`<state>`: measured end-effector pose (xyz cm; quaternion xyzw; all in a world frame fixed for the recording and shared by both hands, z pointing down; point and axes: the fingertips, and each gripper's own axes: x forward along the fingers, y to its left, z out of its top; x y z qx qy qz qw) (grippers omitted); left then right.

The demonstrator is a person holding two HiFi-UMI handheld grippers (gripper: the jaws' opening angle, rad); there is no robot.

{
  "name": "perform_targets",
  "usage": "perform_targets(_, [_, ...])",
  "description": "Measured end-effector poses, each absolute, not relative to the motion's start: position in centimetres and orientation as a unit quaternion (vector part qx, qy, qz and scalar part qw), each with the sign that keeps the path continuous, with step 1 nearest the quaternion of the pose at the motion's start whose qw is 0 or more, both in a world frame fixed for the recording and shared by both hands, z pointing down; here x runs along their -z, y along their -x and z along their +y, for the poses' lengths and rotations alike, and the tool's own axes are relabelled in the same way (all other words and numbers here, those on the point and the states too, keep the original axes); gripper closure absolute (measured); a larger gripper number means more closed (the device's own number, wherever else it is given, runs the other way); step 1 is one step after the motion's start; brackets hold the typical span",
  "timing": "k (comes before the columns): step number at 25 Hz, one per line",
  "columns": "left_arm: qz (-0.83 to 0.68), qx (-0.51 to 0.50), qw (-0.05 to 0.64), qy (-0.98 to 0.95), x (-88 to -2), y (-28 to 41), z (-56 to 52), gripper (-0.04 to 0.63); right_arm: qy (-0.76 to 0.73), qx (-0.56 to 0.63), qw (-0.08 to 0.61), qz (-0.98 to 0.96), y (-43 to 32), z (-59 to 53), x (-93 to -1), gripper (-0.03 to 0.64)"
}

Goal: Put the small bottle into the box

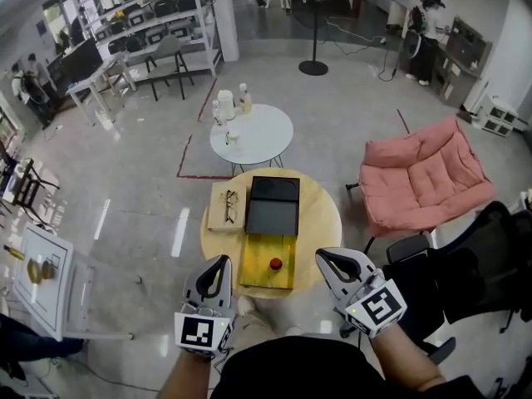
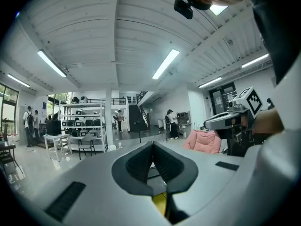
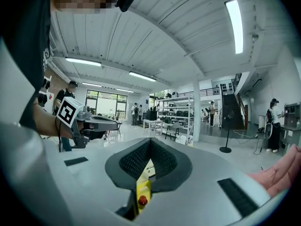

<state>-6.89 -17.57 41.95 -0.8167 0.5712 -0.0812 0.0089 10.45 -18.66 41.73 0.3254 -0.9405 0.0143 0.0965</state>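
Red-topped small bottle point(image 1: 275, 263) sits just ahead, between left gripper point(image 1: 221, 264) and right gripper point(image 1: 326, 258), both closed on nothing; pushing in with jaws together could topple it.

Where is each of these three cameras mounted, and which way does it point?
Head view: on the person's head, looking steeply down at the table; the left hand-held gripper and right hand-held gripper show below.
Left gripper view: on the left one, looking along its shut jaws toward shelves; the right one shows.
Right gripper view: on the right one, facing shelves too; the left one shows.
Shared: the same shelves.
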Motion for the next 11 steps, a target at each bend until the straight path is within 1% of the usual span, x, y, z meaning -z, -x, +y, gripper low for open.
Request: perform_targets(11, [0.583, 0.084, 0.025, 0.808, -41.1, 6.8, -15.0, 0.578, -0.417, -0.001, 0.073, -0.906, -16.2, -18.0, -40.3, 0.603])
